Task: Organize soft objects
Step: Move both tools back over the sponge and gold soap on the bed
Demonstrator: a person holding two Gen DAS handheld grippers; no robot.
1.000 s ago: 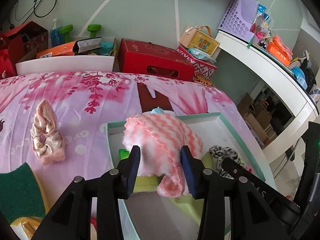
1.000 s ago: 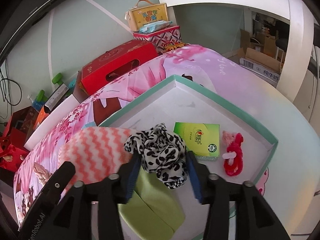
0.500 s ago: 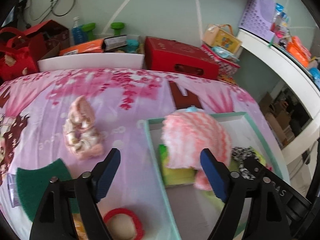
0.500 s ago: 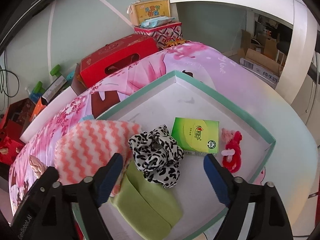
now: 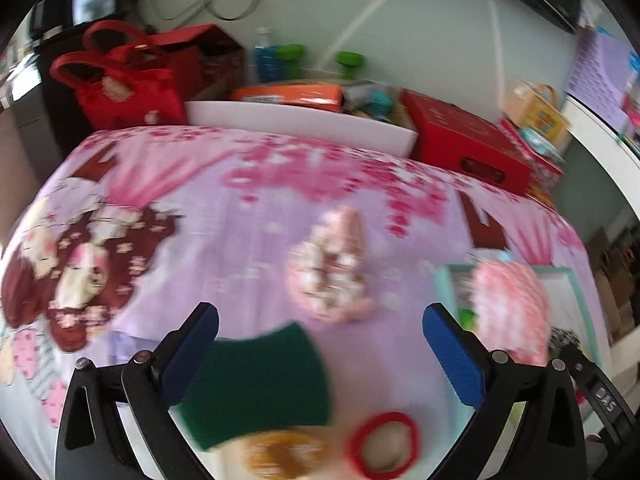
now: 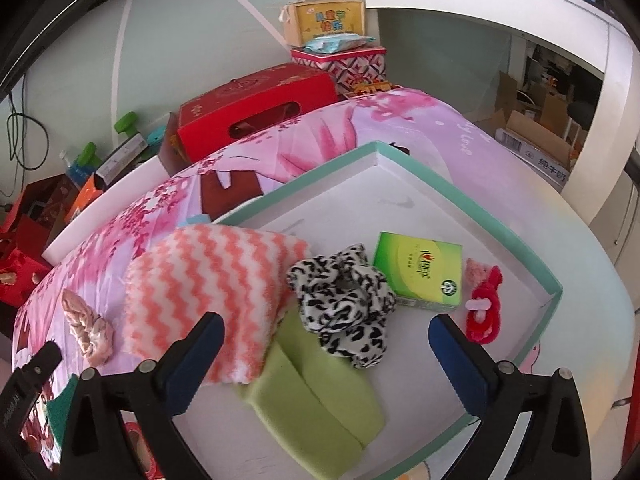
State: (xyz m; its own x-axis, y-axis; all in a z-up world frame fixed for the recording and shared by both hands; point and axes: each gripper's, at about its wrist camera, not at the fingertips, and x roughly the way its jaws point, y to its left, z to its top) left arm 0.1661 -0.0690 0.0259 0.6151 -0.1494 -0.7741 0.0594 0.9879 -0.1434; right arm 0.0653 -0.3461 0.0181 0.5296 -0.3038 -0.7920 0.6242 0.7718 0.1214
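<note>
The left gripper is spread wide and empty, a pink scrunchie lying just ahead between its fingers and a green pad below. The right gripper also gapes empty over the tray, a leopard scrunchie just ahead, a striped towel to its left.

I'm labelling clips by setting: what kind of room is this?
Probably a lived-in bedroom or spare room: a bed-like surface under a pink floral cartoon sheet, a white desk beside it, and gift boxes like the red box stacked against the wall.
</note>
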